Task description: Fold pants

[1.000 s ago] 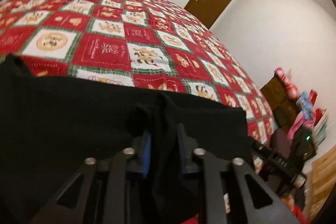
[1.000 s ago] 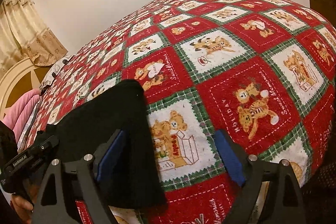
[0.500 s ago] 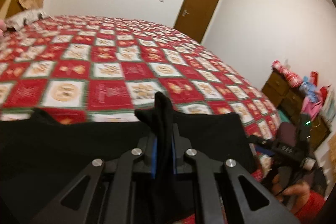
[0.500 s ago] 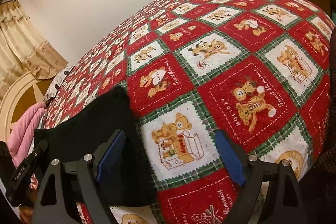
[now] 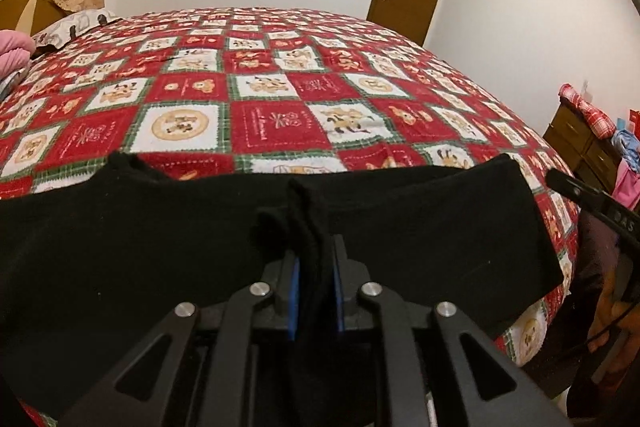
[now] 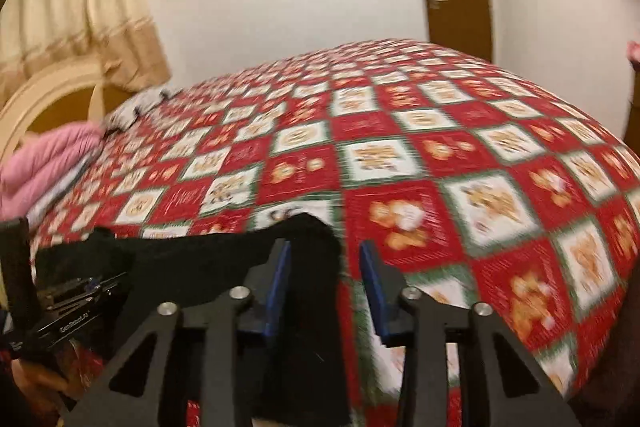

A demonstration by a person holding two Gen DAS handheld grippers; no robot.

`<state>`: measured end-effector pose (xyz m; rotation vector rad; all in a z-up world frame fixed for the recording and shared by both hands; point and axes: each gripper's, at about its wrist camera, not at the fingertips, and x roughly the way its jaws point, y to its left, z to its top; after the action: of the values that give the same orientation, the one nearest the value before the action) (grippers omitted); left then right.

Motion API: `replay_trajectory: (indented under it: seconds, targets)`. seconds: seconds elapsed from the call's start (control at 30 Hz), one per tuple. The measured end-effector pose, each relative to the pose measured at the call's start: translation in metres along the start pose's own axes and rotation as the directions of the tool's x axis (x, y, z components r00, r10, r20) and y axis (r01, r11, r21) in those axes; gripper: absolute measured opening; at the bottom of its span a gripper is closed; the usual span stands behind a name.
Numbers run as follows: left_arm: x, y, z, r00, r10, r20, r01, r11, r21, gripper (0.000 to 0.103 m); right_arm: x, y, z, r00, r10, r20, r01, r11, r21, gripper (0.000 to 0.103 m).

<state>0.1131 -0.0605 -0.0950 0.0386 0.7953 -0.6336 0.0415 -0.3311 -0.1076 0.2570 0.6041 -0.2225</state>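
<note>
Quilt (image 5: 280,115) fills the bed; black pants (image 5: 440,227) lie across its near edge, 6 o'clock in both views; you are mid-grasp, before the fold. Left gripper (image 5: 314,291) pinches a raised ridge of cloth, jaws easing apart slightly; right gripper (image 6: 324,291) is closing, corner between pads, not yet pressed. Next, I judge: finish the right pinch, then lift both together.

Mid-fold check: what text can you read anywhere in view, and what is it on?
"GenRobot.AI": on the body of the left tool (jaws opening, pants between them).
"DAS": partial, on the body of the right tool (jaws closing, pants between them).
Lettering on the quilt: too small or blurred to read.
</note>
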Motion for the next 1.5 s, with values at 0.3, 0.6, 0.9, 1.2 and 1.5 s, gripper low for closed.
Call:
replay_trajectory:
  seconds: [0.3, 0.6, 0.9, 1.2, 1.5]
  targets:
    - [0.007, -0.011, 0.006, 0.996, 0.084, -0.024, -0.081, 0.991, 0.106, 0.048, 0.053, 0.003, -0.008, 0.997, -0.044, -0.058, 0.039, 0.996, -0.078, 0.041]
    - [0.007, -0.01, 0.005, 0.993, 0.117, -0.017, -0.115, 0.989, 0.092, 0.058, 0.006, 0.012, -0.062, 0.996, -0.016, -0.091, 0.004, 0.992, -0.127, 0.057]
    - [-0.017, 0.008, -0.005, 0.966, 0.258, -0.015, -0.255, 0.96, 0.116, 0.096, -0.01, -0.002, -0.063, 0.996, -0.02, -0.084, 0.025, 0.998, 0.061, 0.076]
    - [-0.064, 0.081, -0.017, 0.878, 0.479, -0.001, -0.479, 0.877, -0.038, 0.096, -0.023, 0.085, -0.033, 0.986, 0.164, -0.007, -0.164, 0.984, -0.074, 0.076]
    - [-0.09, 0.148, -0.033, 0.789, 0.613, -0.041, -0.611, 0.777, -0.152, 0.096, 0.051, 0.181, -0.056, 0.977, 0.125, -0.172, -0.16, 0.965, -0.209, 0.078]
